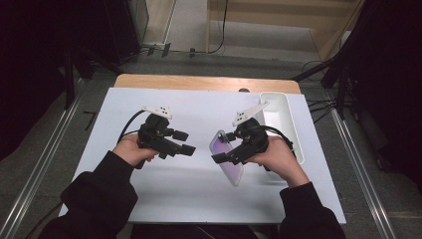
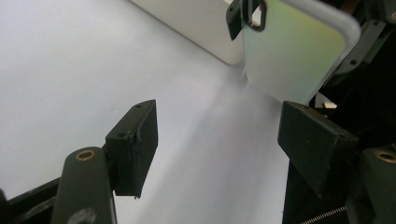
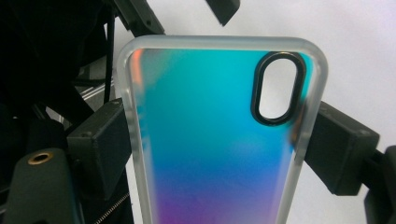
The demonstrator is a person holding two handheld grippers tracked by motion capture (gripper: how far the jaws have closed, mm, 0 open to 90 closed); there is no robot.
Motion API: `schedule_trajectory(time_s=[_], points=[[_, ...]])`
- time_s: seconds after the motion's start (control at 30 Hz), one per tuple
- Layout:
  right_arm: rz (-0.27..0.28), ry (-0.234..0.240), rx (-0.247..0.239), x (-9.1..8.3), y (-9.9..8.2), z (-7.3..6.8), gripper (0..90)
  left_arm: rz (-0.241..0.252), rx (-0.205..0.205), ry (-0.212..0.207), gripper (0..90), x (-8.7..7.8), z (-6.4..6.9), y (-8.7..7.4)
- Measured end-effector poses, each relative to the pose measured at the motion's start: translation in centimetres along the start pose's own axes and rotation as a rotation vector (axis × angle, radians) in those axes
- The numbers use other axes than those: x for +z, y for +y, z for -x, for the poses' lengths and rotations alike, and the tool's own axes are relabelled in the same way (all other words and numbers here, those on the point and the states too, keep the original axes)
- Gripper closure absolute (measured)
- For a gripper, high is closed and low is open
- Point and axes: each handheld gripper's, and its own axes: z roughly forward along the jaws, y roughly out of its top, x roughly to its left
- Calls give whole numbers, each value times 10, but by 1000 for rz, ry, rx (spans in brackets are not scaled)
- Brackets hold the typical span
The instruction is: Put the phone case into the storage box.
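An iridescent phone case (image 1: 234,172) with a frosted rim and an oval camera hole is held above the white mat, tilted. My right gripper (image 1: 219,158) is shut on it. In the right gripper view the two pads press the long edges of the case (image 3: 210,140) just below the camera hole, with my right gripper (image 3: 222,140) around it. My left gripper (image 1: 185,142) hovers a little to the left of the case, pointing at it, open with nothing between its jaws. From the left gripper view (image 2: 217,116) the case (image 2: 289,51) shows pale green ahead, past the jaws.
A white rectangular tray (image 1: 283,107) stands at the right back of the mat, behind the right hand; its wall (image 2: 196,23) shows in the left gripper view. The white mat (image 1: 199,189) covers a wooden table (image 1: 199,82). Dark stands flank both sides.
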Motion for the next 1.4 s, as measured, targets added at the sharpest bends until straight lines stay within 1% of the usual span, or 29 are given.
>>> schedule_trajectory(time_s=[0.03, 0.1, 0.17, 0.27, 0.3, 0.37, 0.5, 0.57, 0.6, 0.63, 0.67, 0.73, 0.8, 0.87, 1.0, 1.07, 1.13, 1.17, 1.2, 1.23, 1.3, 1.33, 1.37, 1.4], points=[[2, -4, -7, -1, 0, 1, 151, -4, 4, 7, 283, 1, 0, -3], [5, -9, -5, -1, 0, 1, 151, -18, 12, 18, 283, 2, -1, -8], [5, -13, 0, -2, -1, 2, 151, -12, 21, 40, 283, 3, -2, -12], [11, -20, 0, -5, -1, 3, 151, 5, 6, 60, 283, 3, -3, -18], [13, -25, 6, -6, -1, 2, 151, -1, 9, 72, 283, 3, -4, -20], [16, -33, 7, -8, -2, 2, 151, 13, 3, 92, 283, 3, -4, -26], [25, -43, 5, -12, -3, 3, 151, 18, -9, 117, 283, 2, -4, -39], [25, -49, 12, -14, -4, 3, 151, 30, -11, 135, 283, 2, -3, -44], [28, -51, 15, -14, -4, 3, 151, 34, -16, 138, 283, 3, -3, -47], [29, -54, 17, -14, -4, 4, 151, 37, -10, 154, 283, 2, -3, -49], [28, -55, 23, -15, -4, 3, 151, 46, -13, 168, 284, 2, -3, -50], [26, -56, 19, -15, -5, 4, 151, 57, -18, 159, 283, 0, -4, -53], [24, -54, 20, -15, -5, 5, 151, 59, -14, 174, 283, -1, -3, -56], [24, -57, 21, -15, -6, 5, 151, 58, -26, 179, 283, -2, -4, -59], [28, -58, 27, -18, -6, 4, 151, 74, -47, 180, 283, -2, -4, -65], [35, -55, 31, -20, -7, 4, 151, 71, -44, 181, 283, -3, -3, -68], [35, -63, 30, -22, -6, 4, 151, 74, -47, 182, 283, -3, -3, -71], [35, -62, 33, -23, -6, 4, 151, 65, -51, 183, 283, -3, -2, -72], [37, -61, 36, -24, -6, 4, 151, 64, -50, 193, 283, -3, -2, -73], [39, -62, 36, -25, -6, 4, 151, 62, -57, 209, 283, -3, -1, -75], [41, -70, 39, -27, -7, 5, 151, 74, -72, 232, 283, -3, 0, -77], [45, -76, 45, -29, -7, 5, 151, 77, -75, 228, 283, -4, 0, -78], [46, -84, 37, -30, -7, 6, 151, 71, -79, 227, 283, -4, 0, -79], [48, -91, 43, -32, -8, 6, 151, 67, -78, 227, 283, -4, 0, -81]])
